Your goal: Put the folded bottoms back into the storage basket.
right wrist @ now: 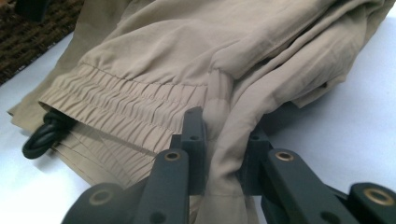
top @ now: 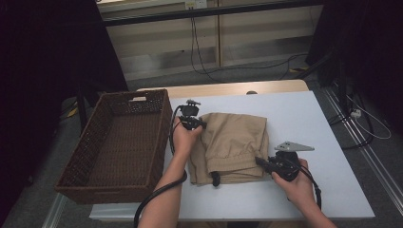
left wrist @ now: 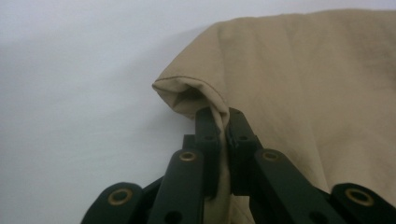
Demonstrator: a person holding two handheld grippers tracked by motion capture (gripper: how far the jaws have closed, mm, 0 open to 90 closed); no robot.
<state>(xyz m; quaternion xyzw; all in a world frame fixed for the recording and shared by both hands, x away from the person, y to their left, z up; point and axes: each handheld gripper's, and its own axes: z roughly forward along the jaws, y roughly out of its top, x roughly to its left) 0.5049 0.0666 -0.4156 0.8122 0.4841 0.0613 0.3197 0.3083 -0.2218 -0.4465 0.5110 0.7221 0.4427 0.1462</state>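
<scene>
Folded tan trousers [top: 237,142] lie on the white table [top: 309,118]. My left gripper [top: 202,124] is at their far left corner, shut on a pinched fold of the tan cloth [left wrist: 187,93], with its jaws [left wrist: 224,126] pressed together around it. At the near right edge, by the elastic waistband [right wrist: 126,107], my right gripper [top: 260,161] is shut on a thick fold of the trousers [right wrist: 187,46], which runs down between its jaws [right wrist: 224,135]. A black drawstring [top: 215,179] [right wrist: 44,135] pokes out at the near edge of the waistband.
A large brown wicker basket [top: 160,137] stands at the left of the table, right beside my left hand; its weave [right wrist: 18,42] also appears in the right gripper view. White tabletop stretches to the right and far side of the trousers. Cables lie on the floor behind.
</scene>
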